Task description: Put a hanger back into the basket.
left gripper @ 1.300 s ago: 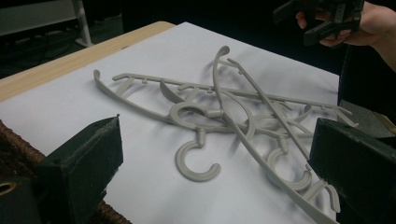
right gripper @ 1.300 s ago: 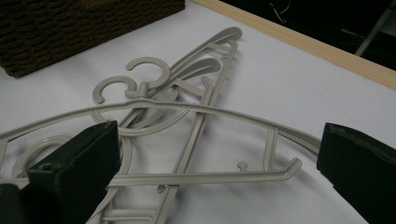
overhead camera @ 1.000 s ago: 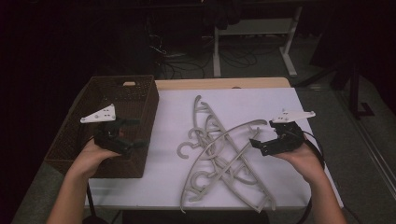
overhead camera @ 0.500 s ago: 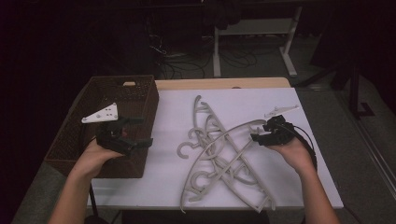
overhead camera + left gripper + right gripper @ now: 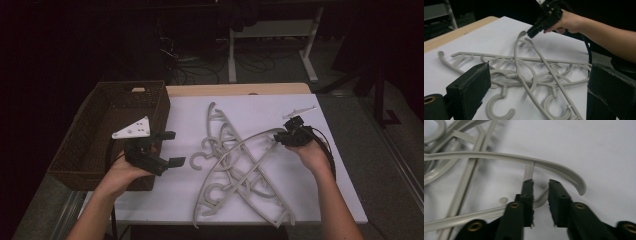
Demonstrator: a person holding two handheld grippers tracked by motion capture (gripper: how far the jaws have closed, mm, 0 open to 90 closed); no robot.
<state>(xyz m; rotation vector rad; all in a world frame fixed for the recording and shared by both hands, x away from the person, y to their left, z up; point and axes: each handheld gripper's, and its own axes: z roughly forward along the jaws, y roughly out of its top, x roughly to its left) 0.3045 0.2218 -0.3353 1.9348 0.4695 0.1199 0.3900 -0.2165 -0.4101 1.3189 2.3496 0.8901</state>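
Nearest the person's side of the table, a heap of pale grey plastic clothes hangers (image 5: 235,165) lies tangled on a white sheet covering the tabletop (image 5: 260,107), their hooks and curved arms crossing one another and the lowest ends almost at the near edge. To the left, the person's left hand holds the left gripper (image 5: 167,148), a black two-jaw tool with a grey three-cornered plate on top; it hovers just beside the near right corner of a dark brown woven basket (image 5: 107,107), its jaws spread wide with nothing between them, pointed across the sheet toward the pile. From that gripper's own camera the hangers (image 5: 534,75) lie spread ahead between the two black pads. To the right, a little farther back, the right gripper (image 5: 281,137) sits low at the outer tip of the topmost hanger's long curved arm. Its jaws have just been closing and now stand narrow; in the right gripper view (image 5: 541,188) a thin grey end of that hanger (image 5: 531,161) lies in the small gap between the pads, and whether they already pinch it cannot be told. Beyond the sheet runs a strip of bare wooden table edge (image 5: 235,89).
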